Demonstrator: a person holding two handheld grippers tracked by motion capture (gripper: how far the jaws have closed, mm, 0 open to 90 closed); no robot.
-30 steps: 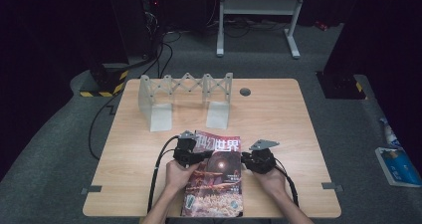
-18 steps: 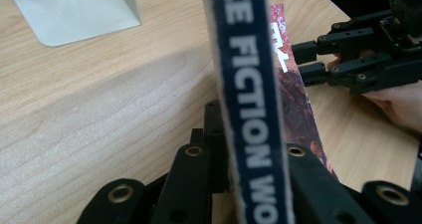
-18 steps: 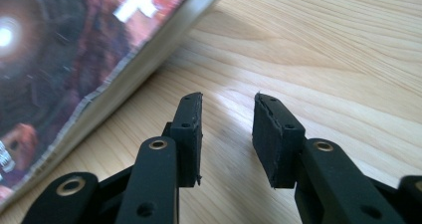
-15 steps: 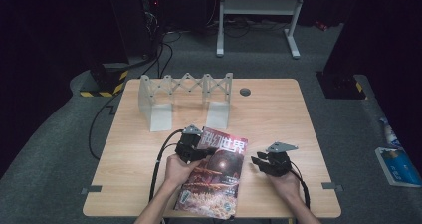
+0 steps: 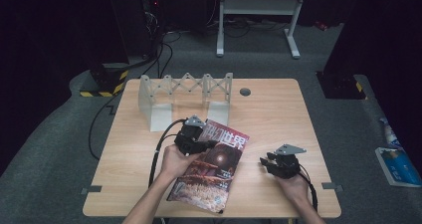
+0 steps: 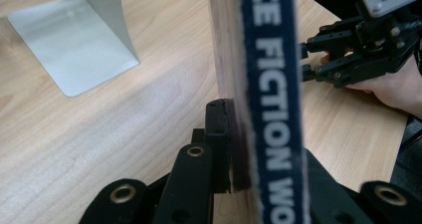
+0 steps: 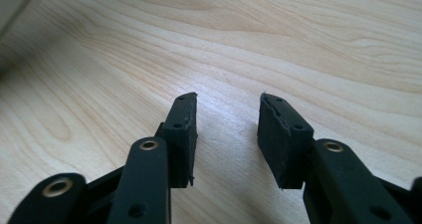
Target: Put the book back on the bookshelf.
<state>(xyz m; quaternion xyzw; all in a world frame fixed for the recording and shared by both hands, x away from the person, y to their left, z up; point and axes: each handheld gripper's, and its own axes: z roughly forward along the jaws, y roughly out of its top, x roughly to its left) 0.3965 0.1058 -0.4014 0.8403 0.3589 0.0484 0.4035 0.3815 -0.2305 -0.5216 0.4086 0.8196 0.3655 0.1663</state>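
1. The left gripper is clamped on the spine edge of a magazine. The left gripper view shows the jaws pinched tight on the bound edge, with the blue spine lettering standing upright between them.
2. Taking the white folding rack as landmark, the magazine sits just in front of it, toward the person. Its upper corner is near the rack's right foot and its lower end reaches toward the table's near edge. It is tilted, and it looks lifted at the gripped side.
3. The right gripper is well to the right of the magazine and farther from the rack. Its jaws have just been opening, they stand apart, and only bare wood shows between them.
4. Handling, as a judgement: the magazine is light and thin, with a glossy cover that could slip. It is floppy away from the binding, so loose pages will likely sag or fan.
5. The spine is the stiffest hold. A second grip on the opposite long edge would steady it.
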